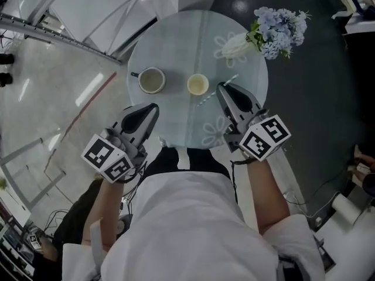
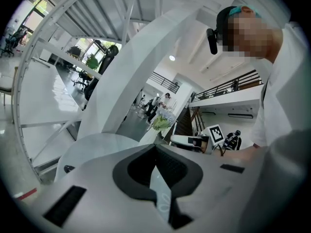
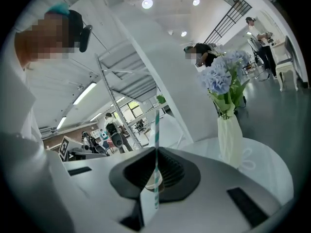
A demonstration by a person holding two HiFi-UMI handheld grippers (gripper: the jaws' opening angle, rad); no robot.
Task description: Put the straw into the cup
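Note:
A teal-and-white striped straw [image 3: 156, 144] stands upright between the jaws of my right gripper [image 3: 156, 152], which is shut on it. From above, the straw [image 1: 231, 79] crosses that gripper's tip [image 1: 222, 88], just right of the small cream paper cup [image 1: 198, 85] on the round glass table [image 1: 176, 40]. The cup's rim [image 3: 154, 181] shows low between the right jaws. My left gripper [image 1: 154, 106] hovers at the table's near left edge, below a white mug [image 1: 151, 80]. Its jaws [image 2: 156, 152] meet with nothing between them.
A white vase [image 1: 234, 45] of blue flowers [image 1: 278, 25] lies toward the table's far right; the vase [image 3: 230, 140] rises just right of my right gripper. The person's torso fills the near side. Grey floor, white beams and desks surround the table.

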